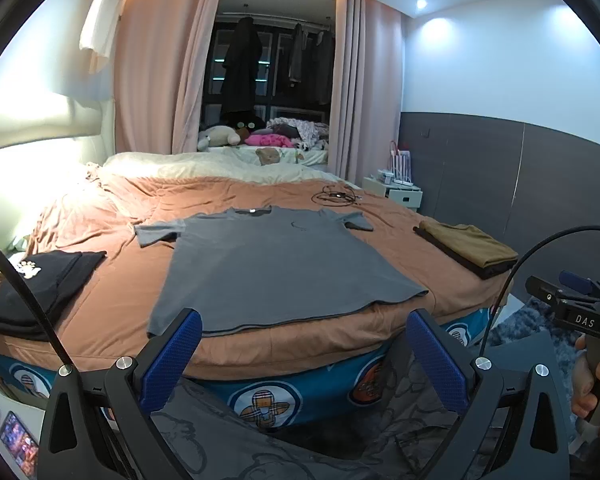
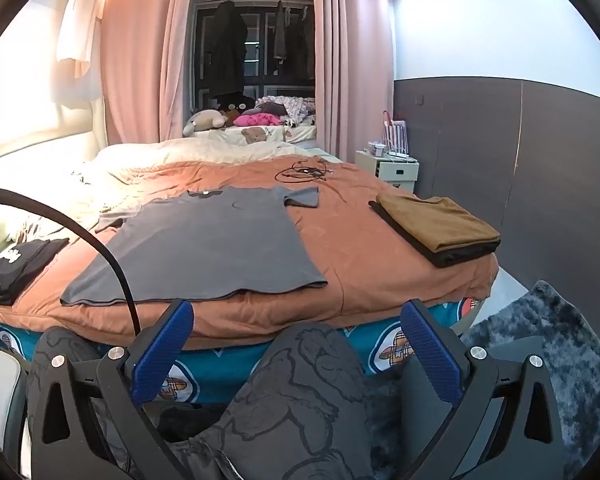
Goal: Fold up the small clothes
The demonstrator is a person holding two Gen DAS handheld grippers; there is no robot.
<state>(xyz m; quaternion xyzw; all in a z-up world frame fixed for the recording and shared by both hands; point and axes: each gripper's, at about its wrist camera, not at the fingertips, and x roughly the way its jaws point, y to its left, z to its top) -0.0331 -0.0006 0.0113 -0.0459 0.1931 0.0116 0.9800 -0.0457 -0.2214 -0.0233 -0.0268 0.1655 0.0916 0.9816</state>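
The left gripper (image 1: 304,354) and right gripper (image 2: 296,344) both stand fully spread, w/ nothing between the blue pads, and both hang in front of the bed's near edge, not touching anything.

The bed (image 1: 112,300) is the landmark. It has an orange cover. The grey shirt (image 1: 276,264) lies flat on the middle of the bed, hem at the near edge, collar toward the far side, both sleeves spread out. On the bed's right side there is a folded stack (image 1: 468,246), brown piece on top of a black one. On the bed's left side lies a black garment (image 1: 40,284) w/ a white print, loosely laid. A cable (image 1: 336,196) rests on the bed beyond the shirt.

I judge the step is the start of folding the shirt: it is spread but no fold is made yet. The next move probably needs each gripper to reach one side of the shirt, e.g. a hem corner and a shoulder, pinch only the shirt and not the cover below, then carry that side across.
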